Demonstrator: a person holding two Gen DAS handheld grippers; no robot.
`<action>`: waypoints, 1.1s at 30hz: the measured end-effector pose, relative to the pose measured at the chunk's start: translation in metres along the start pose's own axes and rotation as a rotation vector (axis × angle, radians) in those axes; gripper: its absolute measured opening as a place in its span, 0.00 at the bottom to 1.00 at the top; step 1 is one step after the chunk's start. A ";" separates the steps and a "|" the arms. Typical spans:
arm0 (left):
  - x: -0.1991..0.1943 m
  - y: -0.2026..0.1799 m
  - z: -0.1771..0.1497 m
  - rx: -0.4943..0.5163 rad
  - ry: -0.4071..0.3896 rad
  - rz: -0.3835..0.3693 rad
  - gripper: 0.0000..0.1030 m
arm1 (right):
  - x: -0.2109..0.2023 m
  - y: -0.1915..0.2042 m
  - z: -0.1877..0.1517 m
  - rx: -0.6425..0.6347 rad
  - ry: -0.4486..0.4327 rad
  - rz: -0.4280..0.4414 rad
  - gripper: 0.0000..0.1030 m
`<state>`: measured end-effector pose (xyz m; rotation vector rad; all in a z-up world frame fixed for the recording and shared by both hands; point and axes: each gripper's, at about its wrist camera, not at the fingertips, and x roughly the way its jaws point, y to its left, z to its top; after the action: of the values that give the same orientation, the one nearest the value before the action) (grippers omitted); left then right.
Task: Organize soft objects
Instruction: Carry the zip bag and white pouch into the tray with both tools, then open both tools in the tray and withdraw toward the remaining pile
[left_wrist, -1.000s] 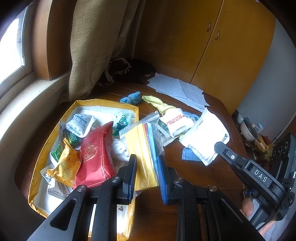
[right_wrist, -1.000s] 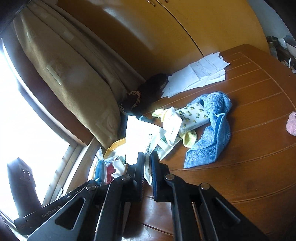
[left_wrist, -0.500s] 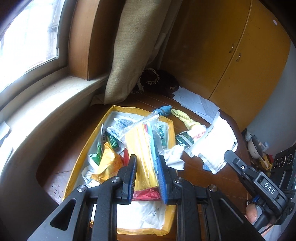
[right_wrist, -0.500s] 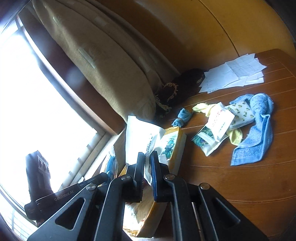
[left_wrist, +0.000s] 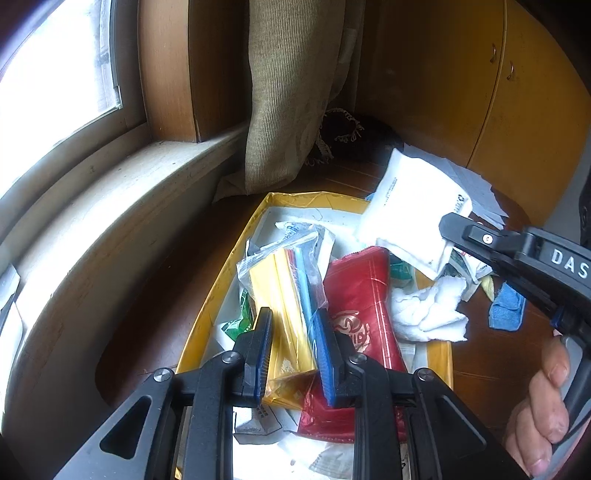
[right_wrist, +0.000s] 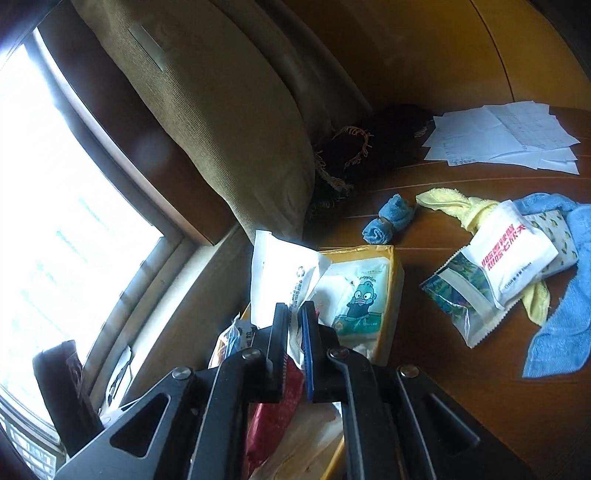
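Note:
My left gripper (left_wrist: 291, 354) is shut on a clear zip bag with yellow and blue contents (left_wrist: 288, 291), held over the yellow cardboard tray (left_wrist: 218, 295). The tray holds a red pouch (left_wrist: 360, 295), a white crumpled cloth (left_wrist: 424, 310) and several packets. My right gripper (right_wrist: 294, 347) is shut on a white flat packet (right_wrist: 280, 273), held over the tray's far end (right_wrist: 391, 258); the same packet shows in the left wrist view (left_wrist: 410, 206). A cartoon-print packet (right_wrist: 360, 295) lies in the tray.
On the wooden table (right_wrist: 443, 369) lie a rolled blue cloth (right_wrist: 388, 218), a yellow towel (right_wrist: 465, 210), a blue towel (right_wrist: 561, 332), a white snack packet (right_wrist: 513, 258) and loose papers (right_wrist: 502, 136). A curtain (left_wrist: 291, 92) and window sill (left_wrist: 110, 192) stand left.
Both grippers swung left toward the window and over the tray, each carrying its item. The white packet now hangs over the tray's far end beside the zip bag.

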<state>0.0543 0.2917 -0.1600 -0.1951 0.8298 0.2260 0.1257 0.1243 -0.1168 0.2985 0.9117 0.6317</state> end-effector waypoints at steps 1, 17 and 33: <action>0.001 0.000 0.002 0.002 -0.003 0.003 0.23 | 0.008 -0.001 0.002 0.000 0.016 -0.006 0.07; -0.004 -0.002 -0.001 -0.101 -0.016 -0.096 0.67 | -0.010 -0.042 0.000 0.119 0.020 0.102 0.47; -0.042 -0.097 -0.006 -0.020 -0.081 -0.260 0.75 | -0.112 -0.112 0.003 0.101 -0.101 0.071 0.64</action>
<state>0.0488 0.1923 -0.1242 -0.3077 0.7137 -0.0025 0.1201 -0.0328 -0.0990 0.4512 0.8407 0.6308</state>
